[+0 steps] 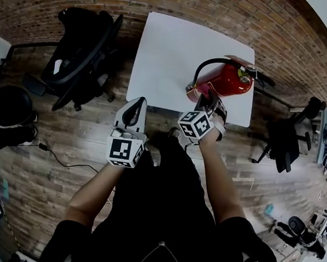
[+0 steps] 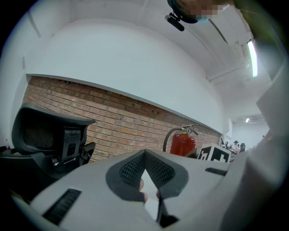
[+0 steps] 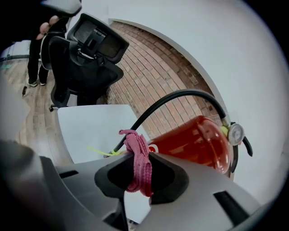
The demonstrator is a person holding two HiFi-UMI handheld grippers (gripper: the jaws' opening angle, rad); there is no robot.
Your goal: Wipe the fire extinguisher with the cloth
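A red fire extinguisher [image 1: 227, 80] with a black hose [image 1: 207, 64] stands on the white table [image 1: 170, 59], near its right front corner. My right gripper [image 1: 208, 100] is at the extinguisher's base, shut on a folded pink cloth [image 3: 137, 164]. In the right gripper view the cloth sticks up between the jaws just in front of the red cylinder [image 3: 194, 144], whose gauge [image 3: 235, 133] shows at the right. My left gripper [image 1: 132, 114] hovers at the table's front edge, shut and holding nothing. The left gripper view shows the extinguisher [image 2: 182, 144] off to the right.
A black office chair [image 1: 84, 56] stands left of the table against the brick wall [image 1: 43, 1]. Another dark chair [image 1: 283, 142] is at the right and a black seat [image 1: 7, 112] at far left. A cable [image 1: 57, 157] trails across the wooden floor.
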